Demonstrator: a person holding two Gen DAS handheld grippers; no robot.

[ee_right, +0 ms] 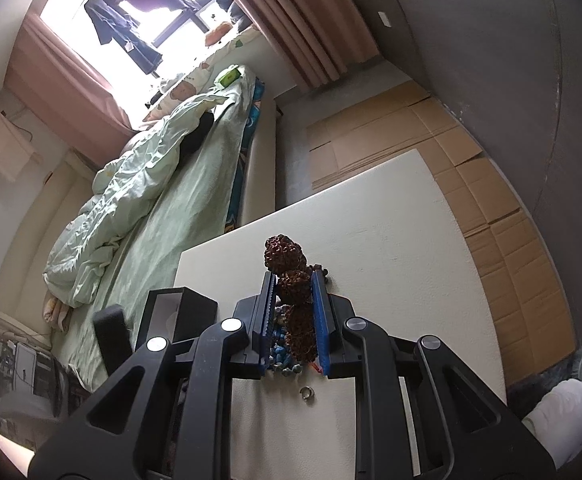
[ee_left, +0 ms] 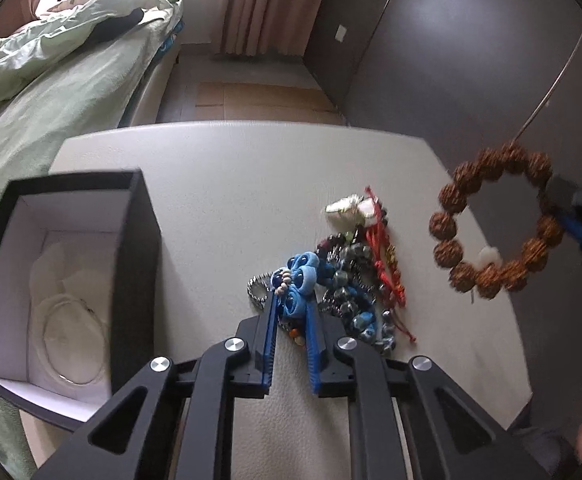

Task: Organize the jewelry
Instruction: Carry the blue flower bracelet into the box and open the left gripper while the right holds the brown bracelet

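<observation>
The left hand-held gripper [ee_left: 291, 300] points down at the jewelry pile [ee_left: 351, 280] on the white counter [ee_left: 251, 184], its blue pads nearly together and pinching a blue knotted-cord bracelet [ee_left: 301, 284] at the pile's near-left edge. The rest of the pile lies just beyond and to the right of that bracelet: dark faceted beads, a silver ball chain [ee_left: 257, 294], a red braided cord [ee_left: 387, 268] and a pale, shiny piece [ee_left: 353, 210] at the far end. Left of the pile, apart from it, stands an open black box [ee_left: 139, 240] with a white lining and a pale ring-shaped object lying inside.

To the right of the pile, raised off the counter, the right hand-held gripper [ee_right: 294, 292] is clamped on a brown seed-bead bracelet [ee_left: 491, 228], which hangs as an open loop. A small metal ring [ee_right: 306, 393] lies alone on the counter near that gripper. Beyond the counter is a bed [ee_right: 163, 200] with green bedding.
</observation>
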